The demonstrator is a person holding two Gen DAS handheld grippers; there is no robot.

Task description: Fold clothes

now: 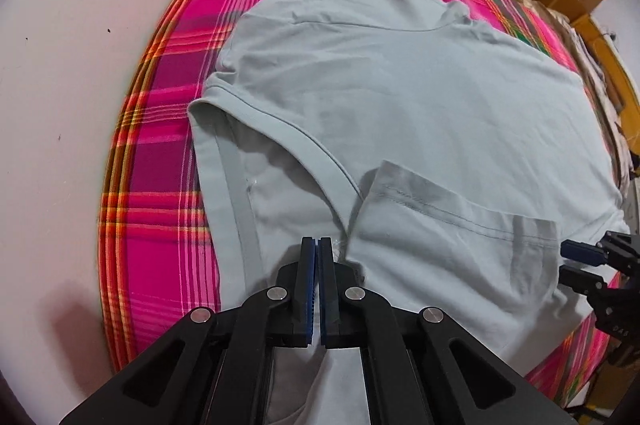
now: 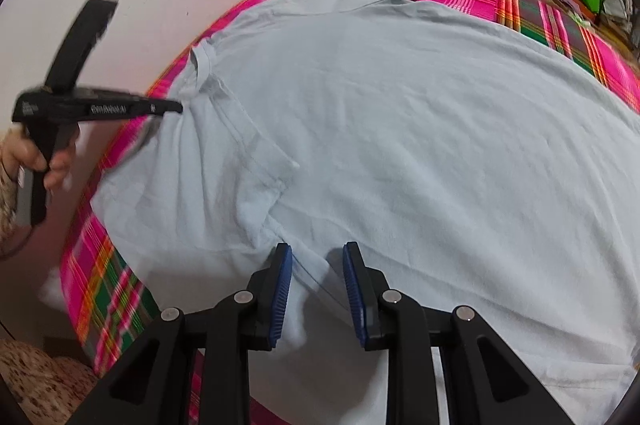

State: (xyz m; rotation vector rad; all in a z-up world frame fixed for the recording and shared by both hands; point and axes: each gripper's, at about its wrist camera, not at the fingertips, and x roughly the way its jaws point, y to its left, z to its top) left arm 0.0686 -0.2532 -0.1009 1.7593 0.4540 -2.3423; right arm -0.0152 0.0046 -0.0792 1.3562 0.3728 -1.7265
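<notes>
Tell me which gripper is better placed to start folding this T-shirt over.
Probably left: the left gripper is shut at the T-shirt's neckline, apparently pinching fabric. The right gripper is open above the cloth, gripping nothing.

The pale grey-blue cotton-like T-shirt (image 1: 400, 97) is soft matt knit cloth with stitched hems and a ribbed collar band. The pink, orange and green plaid bed cover (image 1: 160, 145) under it is woven cloth, slightly fuzzy and matt. The left gripper (image 1: 319, 245) and right gripper (image 2: 317, 253) are matt black plastic with shiny round metal pins and ridged blue rubbery pads (image 2: 282, 289).
</notes>
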